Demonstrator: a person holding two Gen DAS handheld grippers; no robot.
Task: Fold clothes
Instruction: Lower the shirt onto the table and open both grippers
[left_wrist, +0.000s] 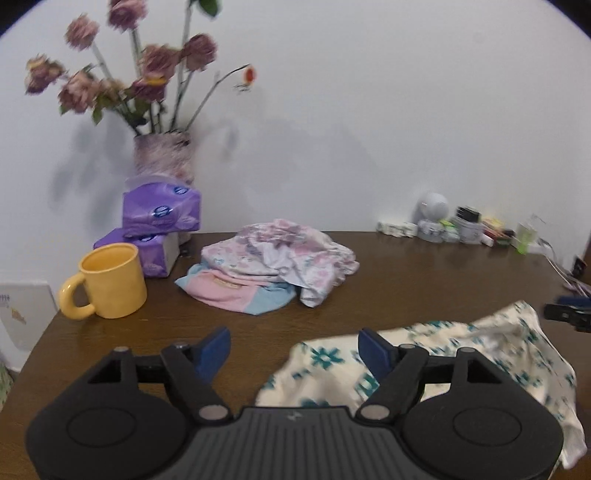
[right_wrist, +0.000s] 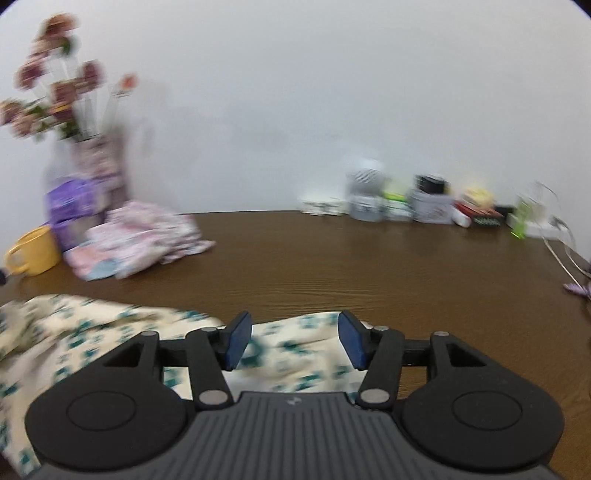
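A: What stood along the table's (left_wrist: 424, 280) left edge?

B: A yellow mug (left_wrist: 110, 282), with purple tissue packs (left_wrist: 162, 212) behind it toward the back left corner.

A: And the clothes?

B: A pink heap (left_wrist: 280, 258) lay mid-table near the back edge. The cream shirt with teal flowers (left_wrist: 436, 354) lay at the front edge.

A: The grippers?

B: The left gripper (left_wrist: 295, 349) was spread wide, the right gripper (right_wrist: 293, 341) was parted over the shirt, and neither pinched anything.

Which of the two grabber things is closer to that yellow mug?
The left. The left gripper hangs open just right of the yellow mug. The right gripper, also open, sits farther right, across the cream garment.
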